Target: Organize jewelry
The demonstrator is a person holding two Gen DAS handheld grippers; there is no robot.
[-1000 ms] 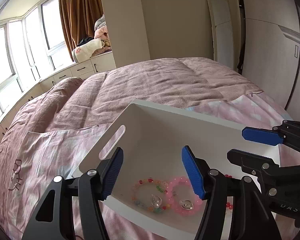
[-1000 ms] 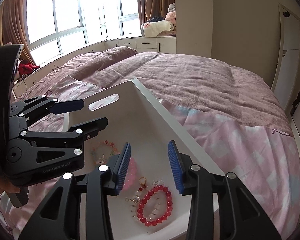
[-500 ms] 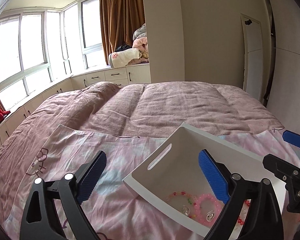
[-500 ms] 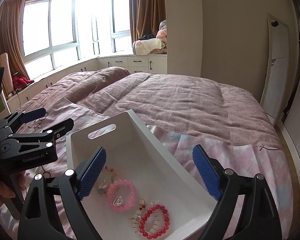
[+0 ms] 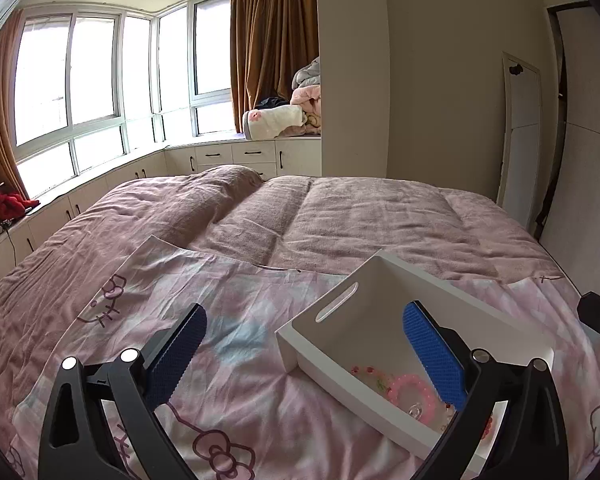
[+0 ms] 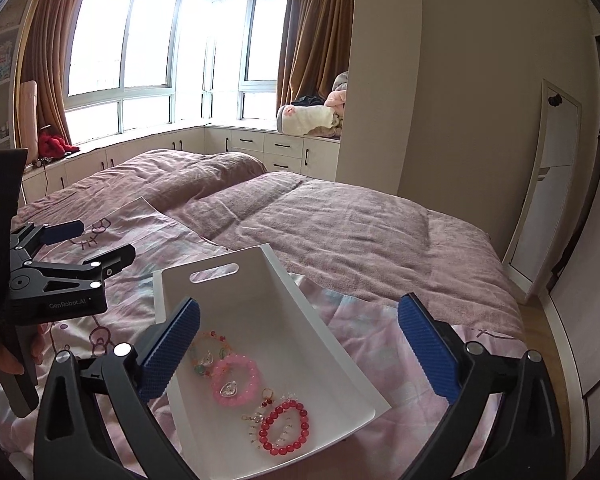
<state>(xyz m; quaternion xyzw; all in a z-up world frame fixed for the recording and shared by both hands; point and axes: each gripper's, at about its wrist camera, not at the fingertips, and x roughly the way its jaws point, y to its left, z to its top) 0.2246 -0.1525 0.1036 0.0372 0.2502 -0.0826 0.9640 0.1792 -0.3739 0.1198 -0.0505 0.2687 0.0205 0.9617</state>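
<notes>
A white box [image 6: 284, 304] with a handle slot lies on the pink printed sheet on the bed. It holds a pink bead bracelet [image 6: 236, 374], a red bead bracelet [image 6: 285, 428], a pale multicoloured bracelet [image 6: 210, 346] and small earrings [image 6: 266, 398]. My right gripper [image 6: 300, 356] is wide open and empty, above the box's near end. My left gripper [image 5: 306, 354] is wide open and empty, left of the box [image 5: 380, 320]; it also shows in the right wrist view [image 6: 96, 246]. The pink bracelet [image 5: 414, 394] shows in the left wrist view.
The pink printed sheet [image 5: 228, 332] covers the near part of the bed, with a mauve quilt [image 5: 340, 216] behind. Window cabinets [image 5: 236, 156] with folded bedding stand at the back. A wall and tall mirror [image 6: 540, 184] are on the right.
Both grippers have opened wide and pulled back and up from the box. The box now looks smaller and further away in both views.
</notes>
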